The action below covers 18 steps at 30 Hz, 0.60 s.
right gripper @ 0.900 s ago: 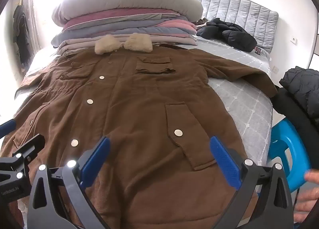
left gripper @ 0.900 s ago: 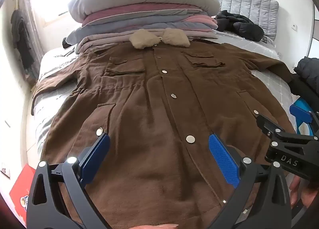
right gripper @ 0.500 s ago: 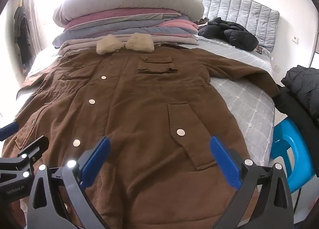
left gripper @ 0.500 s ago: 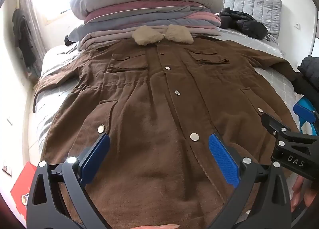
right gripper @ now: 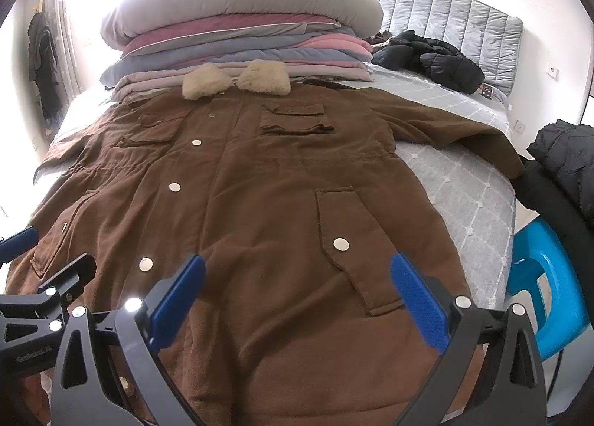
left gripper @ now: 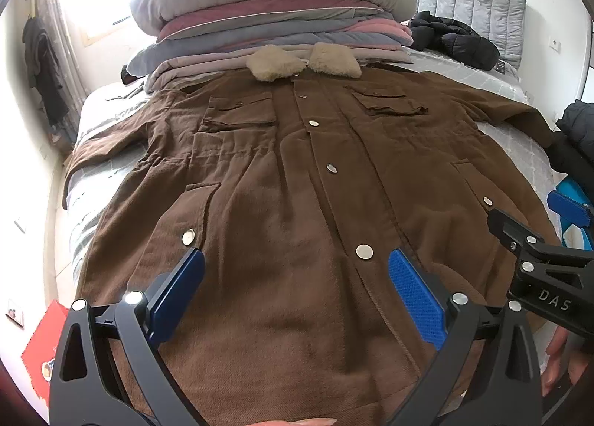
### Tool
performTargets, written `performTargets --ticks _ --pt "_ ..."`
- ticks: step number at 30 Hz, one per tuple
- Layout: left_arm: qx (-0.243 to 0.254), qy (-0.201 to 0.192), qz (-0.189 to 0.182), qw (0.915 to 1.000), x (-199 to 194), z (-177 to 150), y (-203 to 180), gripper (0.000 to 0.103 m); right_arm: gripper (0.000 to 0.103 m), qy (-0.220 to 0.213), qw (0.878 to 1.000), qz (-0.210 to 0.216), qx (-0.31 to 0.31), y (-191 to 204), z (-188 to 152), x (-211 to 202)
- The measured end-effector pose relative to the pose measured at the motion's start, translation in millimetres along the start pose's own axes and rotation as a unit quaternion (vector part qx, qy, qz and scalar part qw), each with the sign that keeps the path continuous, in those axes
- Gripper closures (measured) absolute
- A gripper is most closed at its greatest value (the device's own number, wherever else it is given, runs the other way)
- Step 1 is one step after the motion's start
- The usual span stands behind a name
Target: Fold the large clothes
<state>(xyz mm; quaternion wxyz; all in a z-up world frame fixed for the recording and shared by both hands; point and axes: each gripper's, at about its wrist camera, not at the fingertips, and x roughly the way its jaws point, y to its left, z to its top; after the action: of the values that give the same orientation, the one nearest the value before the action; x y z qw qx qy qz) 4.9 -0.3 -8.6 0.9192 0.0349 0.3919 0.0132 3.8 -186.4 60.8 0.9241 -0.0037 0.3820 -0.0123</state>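
We see brown coat [left gripper: 282,210] flat on quilted bed [right gripper: 467,184], fleece collar [left gripper: 302,62] upper centre; left gripper [left gripper: 295,288], right gripper [right gripper: 297,292] both spread apart above hem.

You have a brown coat [left gripper: 282,210] of matt, slightly napped woven cloth before you, its snaps [left gripper: 364,251] shiny metal and its collar [left gripper: 304,63] cream fleece, fluffy and rough. Your left gripper [left gripper: 297,300] and right gripper [right gripper: 297,300] are matt black plastic with bright metal screws, and their blue pads [left gripper: 415,296] carry a fine dimpled texture. The bed [right gripper: 467,188] wears grey quilted cloth. The black jacket [right gripper: 430,58] looks puffy with a faint sheen. The stool [right gripper: 553,288] is glossy blue plastic.
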Motion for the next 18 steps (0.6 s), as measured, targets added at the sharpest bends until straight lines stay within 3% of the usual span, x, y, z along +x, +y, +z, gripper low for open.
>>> performTargets --ticks 18 --pt "0.000 0.001 0.000 1.0000 0.6 -1.1 0.1 0.007 0.007 0.001 1.000 0.002 0.000 0.8 -0.2 0.6"
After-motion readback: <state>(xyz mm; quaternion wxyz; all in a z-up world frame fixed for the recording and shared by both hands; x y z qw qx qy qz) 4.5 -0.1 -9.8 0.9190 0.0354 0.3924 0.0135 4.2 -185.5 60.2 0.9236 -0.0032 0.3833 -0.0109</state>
